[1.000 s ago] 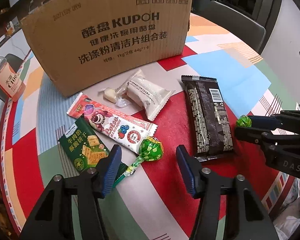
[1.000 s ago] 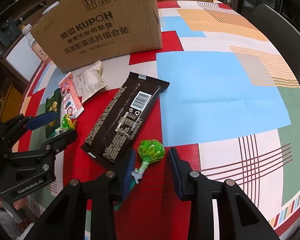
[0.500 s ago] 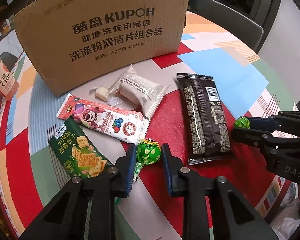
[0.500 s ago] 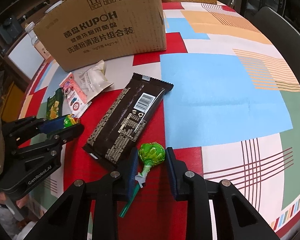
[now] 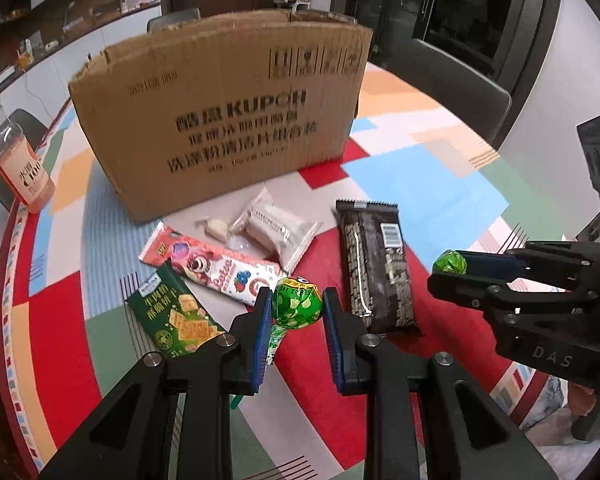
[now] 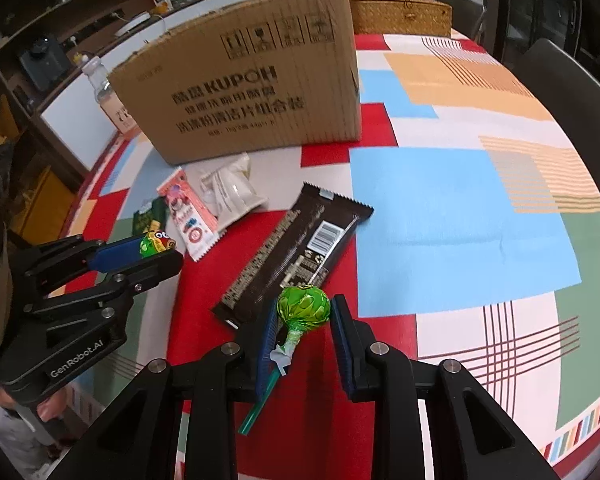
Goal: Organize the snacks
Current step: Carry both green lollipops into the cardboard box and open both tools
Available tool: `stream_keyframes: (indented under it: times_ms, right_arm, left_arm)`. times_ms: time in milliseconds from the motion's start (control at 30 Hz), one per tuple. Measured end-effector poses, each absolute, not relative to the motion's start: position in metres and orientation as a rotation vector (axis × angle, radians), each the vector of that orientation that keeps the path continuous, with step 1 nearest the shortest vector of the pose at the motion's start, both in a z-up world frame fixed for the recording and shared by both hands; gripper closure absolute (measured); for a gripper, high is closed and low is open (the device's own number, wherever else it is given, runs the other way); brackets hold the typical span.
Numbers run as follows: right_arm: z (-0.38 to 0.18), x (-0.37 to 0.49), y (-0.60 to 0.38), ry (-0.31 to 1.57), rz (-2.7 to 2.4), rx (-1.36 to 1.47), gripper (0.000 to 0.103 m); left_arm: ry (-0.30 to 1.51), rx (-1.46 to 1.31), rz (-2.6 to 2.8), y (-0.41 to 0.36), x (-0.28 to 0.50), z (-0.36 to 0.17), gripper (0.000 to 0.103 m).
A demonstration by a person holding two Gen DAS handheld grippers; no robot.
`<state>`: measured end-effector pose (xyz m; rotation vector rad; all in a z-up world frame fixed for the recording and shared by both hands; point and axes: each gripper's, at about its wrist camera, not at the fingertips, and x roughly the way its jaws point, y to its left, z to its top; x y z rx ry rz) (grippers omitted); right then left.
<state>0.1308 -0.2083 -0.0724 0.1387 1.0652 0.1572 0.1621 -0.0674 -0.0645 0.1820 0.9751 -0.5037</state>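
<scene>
My left gripper is clamped on a green lollipop, its head pinched between my blue pads, its stick slanting down past the left pad. My right gripper likewise squeezes a second lollipop by the head, stick trailing below. Both hang above the table. The box stands behind the remaining snacks, the dark bar nearest my right.

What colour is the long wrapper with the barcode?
Dark brown, almost black, long wrapper with white print; clearest in the right wrist view.
</scene>
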Motion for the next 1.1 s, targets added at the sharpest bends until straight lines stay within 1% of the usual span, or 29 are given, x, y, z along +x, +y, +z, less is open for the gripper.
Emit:
stream_keyframes:
  times_ms: [400, 1100]
  right_arm:
    - [-0.044, 0.135, -0.204, 0.975, 0.182, 0.119, 0.075]
    - [0.029, 0.184, -0.203, 0.749, 0.212, 0.104, 0.075]
  left_arm:
    - [0.891, 0.154, -0.494, -0.061, 0.160, -0.033, 0.077]
    - [0.647, 0.095, -0.428, -0.052, 0.198, 0.054, 0.077]
